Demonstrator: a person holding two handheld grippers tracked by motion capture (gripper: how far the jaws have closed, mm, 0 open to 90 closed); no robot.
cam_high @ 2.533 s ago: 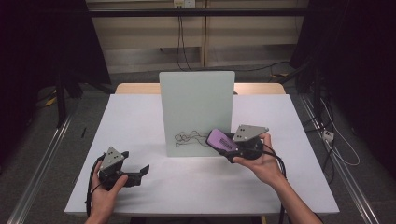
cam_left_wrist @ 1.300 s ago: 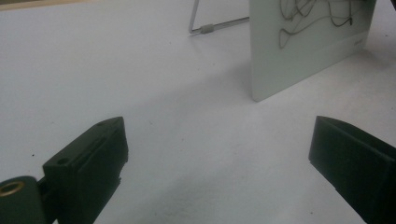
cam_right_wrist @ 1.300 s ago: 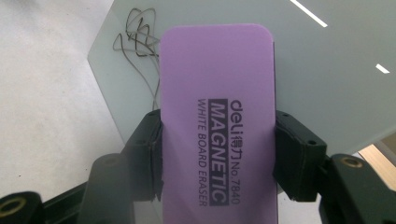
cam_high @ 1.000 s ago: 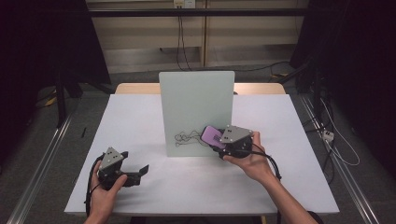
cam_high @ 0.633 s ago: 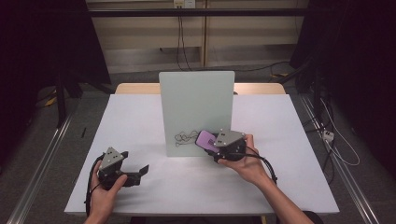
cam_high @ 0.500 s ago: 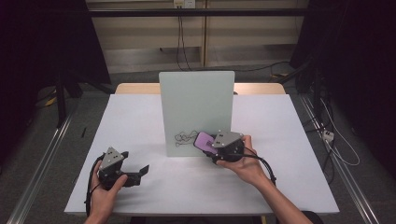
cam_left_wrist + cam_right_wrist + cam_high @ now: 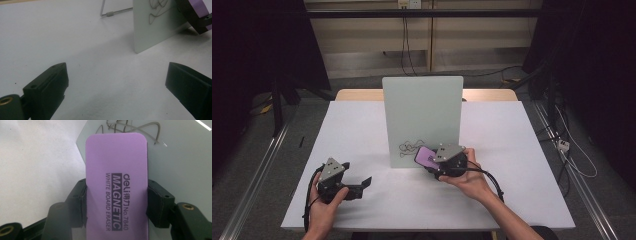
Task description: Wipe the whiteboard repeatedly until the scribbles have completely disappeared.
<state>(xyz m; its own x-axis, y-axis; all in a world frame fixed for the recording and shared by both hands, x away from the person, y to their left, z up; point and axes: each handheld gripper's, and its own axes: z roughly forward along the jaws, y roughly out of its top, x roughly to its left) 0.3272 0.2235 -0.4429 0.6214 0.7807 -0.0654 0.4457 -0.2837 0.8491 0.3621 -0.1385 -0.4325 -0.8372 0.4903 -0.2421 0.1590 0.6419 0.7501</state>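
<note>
A pale whiteboard (image 7: 422, 115) stands upright at the middle of the white table (image 7: 512, 130). A thin scribble (image 7: 409, 146) marks its lower part. My right gripper (image 7: 430, 163) is shut on a purple whiteboard eraser (image 7: 426, 156) and holds it low against the board's front, just right of the scribble. In the right gripper view the eraser (image 7: 116, 165) sits between the two jaws of my right gripper (image 7: 117, 185), its printed face toward the camera and the scribble (image 7: 130, 127) just beyond its tip. My left gripper (image 7: 361, 184) rests open on the table at the front left, with nothing between its fingers (image 7: 50, 80).
In the left gripper view the whiteboard (image 7: 155, 27) stands on a wire stand (image 7: 117, 12), with the eraser (image 7: 198, 7) at its right. Bare table lies between the left gripper and the board. A wooden table edge (image 7: 357, 94) runs behind; cables (image 7: 572, 155) lie on the floor at the right.
My right hand has carried the eraser leftward and down, from the board's right edge to its lower front near the scribble. The left gripper has stayed in place.
</note>
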